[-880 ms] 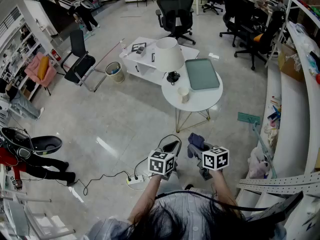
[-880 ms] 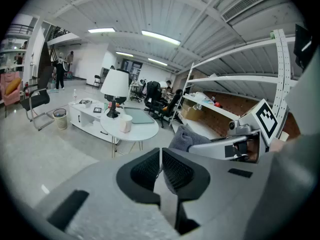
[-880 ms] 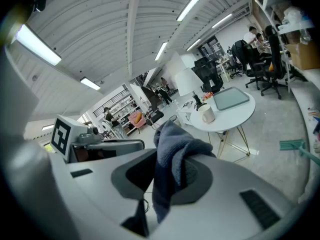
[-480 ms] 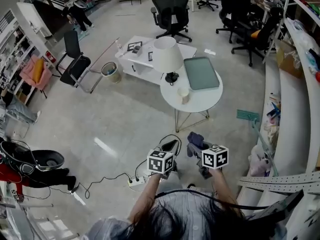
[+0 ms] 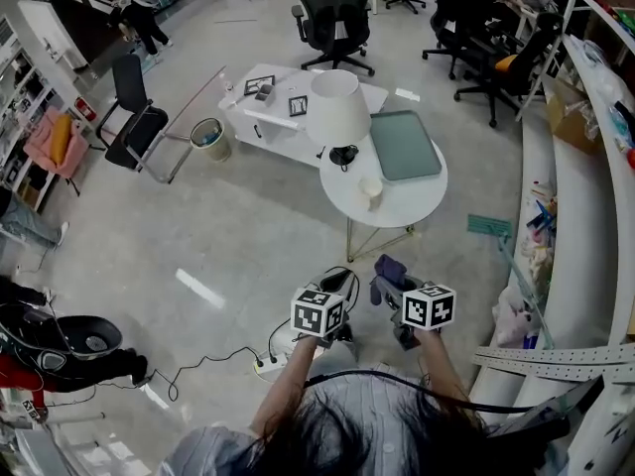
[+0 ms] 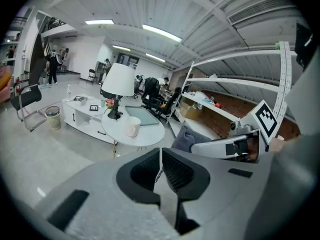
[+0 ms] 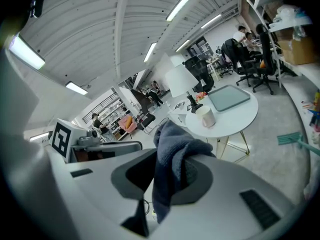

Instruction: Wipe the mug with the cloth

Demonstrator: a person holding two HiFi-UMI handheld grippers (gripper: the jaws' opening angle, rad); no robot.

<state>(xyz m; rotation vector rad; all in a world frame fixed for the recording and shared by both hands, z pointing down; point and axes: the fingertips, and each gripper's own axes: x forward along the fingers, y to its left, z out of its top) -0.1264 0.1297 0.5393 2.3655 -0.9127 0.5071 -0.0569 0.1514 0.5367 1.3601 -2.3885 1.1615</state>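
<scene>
A cream mug (image 5: 371,190) stands on the round white table (image 5: 402,198), ahead of me; it also shows as the mug (image 6: 132,126) and the mug (image 7: 204,116) in the gripper views. My right gripper (image 5: 389,281) is shut on a dark blue-grey cloth (image 7: 172,156), which drapes out between its jaws; in the head view the cloth (image 5: 390,269) bunches at the tip. My left gripper (image 5: 337,291) is held beside it, jaws shut with nothing between them. Both grippers hang over the floor, well short of the table.
On the round table stand a white-shaded lamp (image 5: 337,107) and a green tray (image 5: 405,145). A low white cabinet (image 5: 280,117) sits behind it. A power strip and cables (image 5: 268,362) lie on the floor below my grippers. Office chairs (image 5: 335,16) stand further off; shelving (image 5: 585,196) runs along the right.
The view has shifted slightly toward the table; both grippers stay close together in front of me, the cloth still held in the right one.
</scene>
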